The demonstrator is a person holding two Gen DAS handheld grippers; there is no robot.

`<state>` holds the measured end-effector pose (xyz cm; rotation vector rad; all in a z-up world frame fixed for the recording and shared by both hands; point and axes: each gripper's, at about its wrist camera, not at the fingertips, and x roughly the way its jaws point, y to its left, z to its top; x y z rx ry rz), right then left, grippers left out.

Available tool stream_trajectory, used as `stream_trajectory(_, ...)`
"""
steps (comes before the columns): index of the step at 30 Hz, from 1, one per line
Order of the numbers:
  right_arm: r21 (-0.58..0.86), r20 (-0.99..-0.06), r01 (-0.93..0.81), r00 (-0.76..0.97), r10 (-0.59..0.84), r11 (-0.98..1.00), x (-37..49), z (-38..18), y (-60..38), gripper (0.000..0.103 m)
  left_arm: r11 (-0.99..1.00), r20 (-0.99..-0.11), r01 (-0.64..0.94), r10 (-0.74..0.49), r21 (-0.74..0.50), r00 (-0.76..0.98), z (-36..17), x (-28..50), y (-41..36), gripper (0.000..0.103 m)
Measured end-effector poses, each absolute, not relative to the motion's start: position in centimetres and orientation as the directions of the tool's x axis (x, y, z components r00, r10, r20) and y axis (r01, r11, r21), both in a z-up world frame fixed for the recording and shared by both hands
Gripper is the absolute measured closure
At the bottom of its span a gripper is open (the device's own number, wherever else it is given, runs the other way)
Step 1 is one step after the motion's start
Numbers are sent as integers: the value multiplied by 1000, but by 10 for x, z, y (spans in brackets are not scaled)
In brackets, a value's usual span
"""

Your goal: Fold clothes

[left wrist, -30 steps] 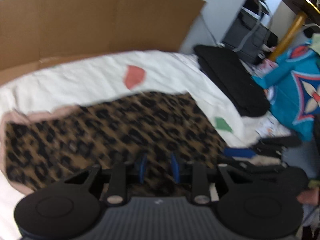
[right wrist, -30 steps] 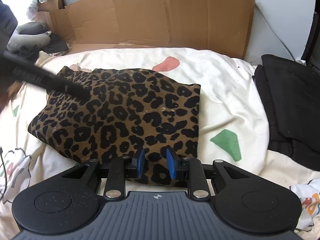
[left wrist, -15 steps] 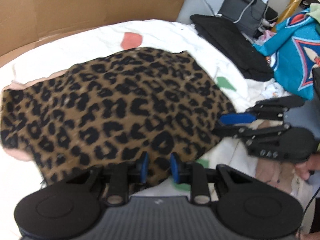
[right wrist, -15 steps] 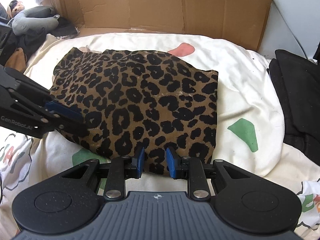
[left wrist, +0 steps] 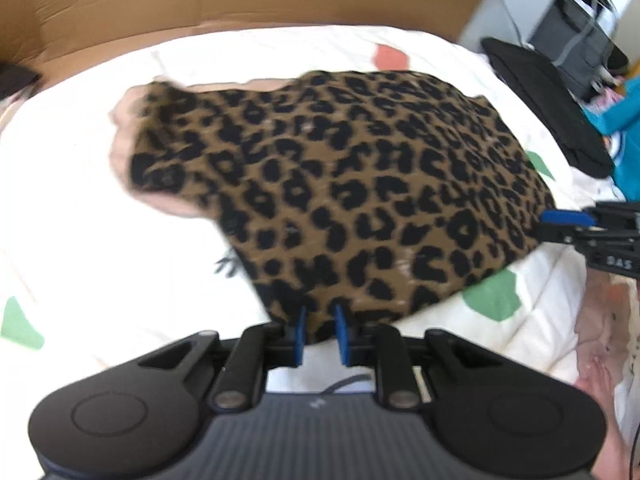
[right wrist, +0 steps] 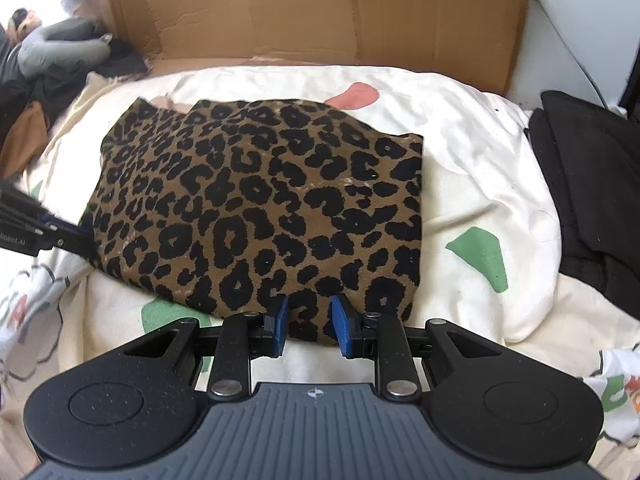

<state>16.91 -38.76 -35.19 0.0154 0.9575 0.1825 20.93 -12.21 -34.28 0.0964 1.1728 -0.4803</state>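
A folded leopard-print garment lies on the white bedcover. My left gripper is at its near corner in the left wrist view. The jaws are closing, and the cloth's edge fills the narrow gap between the blue pads. From the right wrist view the left gripper meets the garment's left edge. My right gripper holds the near edge, cloth pinched between its pads. In the left wrist view the right gripper bites the garment's right edge. A pink lining peeks out at the far left corner.
A cardboard sheet stands behind the bed. Black clothes are piled on the right. A grey pillow and dark things lie at the back left. A teal garment sits far right.
My left gripper has drawn back from over the garment to its near corner, and its jaws have narrowed on the edge. The right gripper has kept its place on the near edge.
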Motion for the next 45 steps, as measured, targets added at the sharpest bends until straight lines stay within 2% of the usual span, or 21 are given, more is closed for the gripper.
stream_trajectory(14,339,-797,68,551,247,938,147,-353,-423,72,922,-880,286,-349,-261,321,-336,203,-87,76)
stream_trajectory(19,473,-772,201,564,294,858,146,-370,-445,71,913,-869,264,-386,-311,308,-346,208,-87,76)
stream_trajectory(23,579,-741,291,578,342,761,150,-388,-462,71,909,-869,282,-388,-307,307,-356,209,-88,74)
stream_trajectory(29,686,-687,363,609,397,631,152,-408,-473,71,899,-850,248,-426,-361,309,-363,208,-81,75)
stream_trajectory(31,691,-681,356,611,403,629,153,-406,-473,81,892,-842,253,-442,-375,310,-362,207,-80,77)
stream_trajectory(32,691,-679,348,613,403,634,153,-404,-472,83,887,-836,259,-451,-382,311,-362,206,-80,82)
stream_trajectory(33,694,-673,337,619,406,636,153,-401,-471,87,883,-831,266,-459,-387,313,-362,206,-80,82)
stream_trajectory(36,710,-654,325,633,414,625,150,-397,-475,87,876,-821,255,-475,-409,318,-366,204,-77,82)
stream_trajectory(40,718,-654,340,629,420,608,149,-404,-474,81,865,-801,222,-500,-449,328,-373,206,-73,77)
stream_trajectory(42,731,-646,345,629,433,589,152,-409,-472,76,855,-787,226,-518,-466,335,-376,208,-74,67)
stream_trajectory(45,749,-633,352,629,450,561,156,-416,-470,74,843,-768,219,-538,-492,346,-381,208,-74,69)
